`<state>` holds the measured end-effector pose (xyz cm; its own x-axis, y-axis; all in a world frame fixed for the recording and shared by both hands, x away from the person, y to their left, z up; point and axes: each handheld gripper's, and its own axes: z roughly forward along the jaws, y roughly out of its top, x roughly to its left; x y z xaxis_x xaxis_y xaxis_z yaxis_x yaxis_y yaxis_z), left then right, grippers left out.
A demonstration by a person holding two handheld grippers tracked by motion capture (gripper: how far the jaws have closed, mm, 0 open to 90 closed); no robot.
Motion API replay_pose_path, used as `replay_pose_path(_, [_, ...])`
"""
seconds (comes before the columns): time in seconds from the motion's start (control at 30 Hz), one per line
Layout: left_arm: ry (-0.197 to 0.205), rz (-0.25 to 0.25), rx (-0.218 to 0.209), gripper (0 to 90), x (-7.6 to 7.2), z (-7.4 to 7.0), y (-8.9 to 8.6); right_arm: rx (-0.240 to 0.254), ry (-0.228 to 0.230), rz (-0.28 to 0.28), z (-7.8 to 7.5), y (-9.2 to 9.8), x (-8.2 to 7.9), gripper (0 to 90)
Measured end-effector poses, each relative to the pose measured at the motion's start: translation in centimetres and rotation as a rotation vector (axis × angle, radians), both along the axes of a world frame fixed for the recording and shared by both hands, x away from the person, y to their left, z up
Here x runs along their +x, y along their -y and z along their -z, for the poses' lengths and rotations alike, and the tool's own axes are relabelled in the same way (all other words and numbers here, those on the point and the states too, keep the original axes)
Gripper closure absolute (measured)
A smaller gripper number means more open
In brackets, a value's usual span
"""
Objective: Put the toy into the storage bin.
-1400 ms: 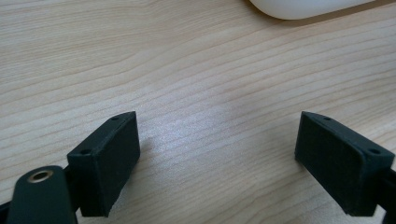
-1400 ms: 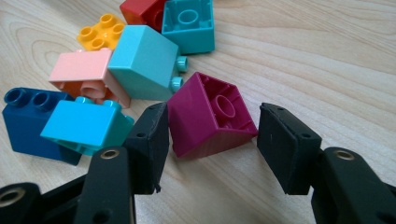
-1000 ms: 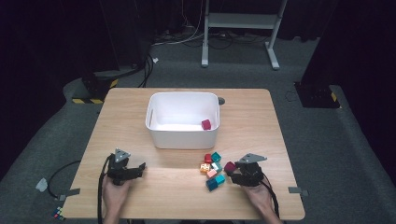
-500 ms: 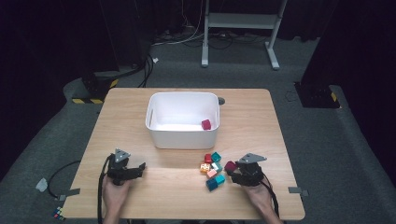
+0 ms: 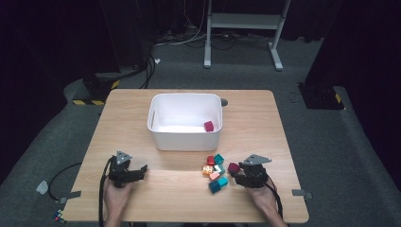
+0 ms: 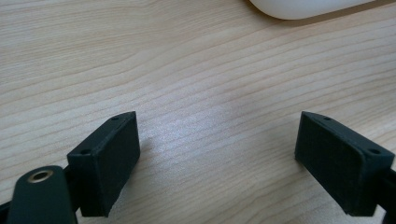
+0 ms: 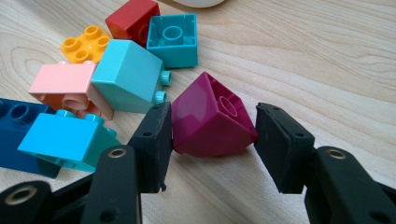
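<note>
Going left to right: the left gripper [image 5: 140, 169] sits at the lower left of the high view with its fingers [image 6: 106, 161] spread wide over bare bench [image 5: 142, 194], nothing between them, so no worries there. The white bin [image 5: 163, 139] is up in the middle of the frame with one magenta block [image 5: 208, 126] already lying inside near its right wall. Just below the bin's right corner is the loose pile: red brick [image 7: 133, 18], yellow brick [image 7: 84, 42], pink brick [image 7: 63, 86], a couple of teal bricks [image 7: 128, 77] and a dark blue brick [image 7: 14, 121], all touching or nearly so. The right gripper [image 7: 212, 133] at the lower right has the magenta brick [image 7: 210, 119] between its fingers; the left pad is against it and the right one looks at or just off its corner, so I'd call it a barely-there grip. What bugs me is that the brick is tipped on edge, sloped faces toward the pads. Squeeze on that and I reckon it could twist or pop out sideways. The teal brick is right beside the left finger too, so it might get dragged along on the lift. The bin's near wall stands in the way after that, so it needs height.
</note>
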<state>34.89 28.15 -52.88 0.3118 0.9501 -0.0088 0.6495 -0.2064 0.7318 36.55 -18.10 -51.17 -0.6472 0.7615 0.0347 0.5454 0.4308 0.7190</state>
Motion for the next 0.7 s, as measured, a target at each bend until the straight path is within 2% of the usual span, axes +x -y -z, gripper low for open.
replay_pose_path(0.7, [0.001, -0.002, -0.002, 14.1, 0.0, 0.01, 0.02, 0.008, 0.014, 0.0, -0.58, 0.18, 0.03, 47.7])
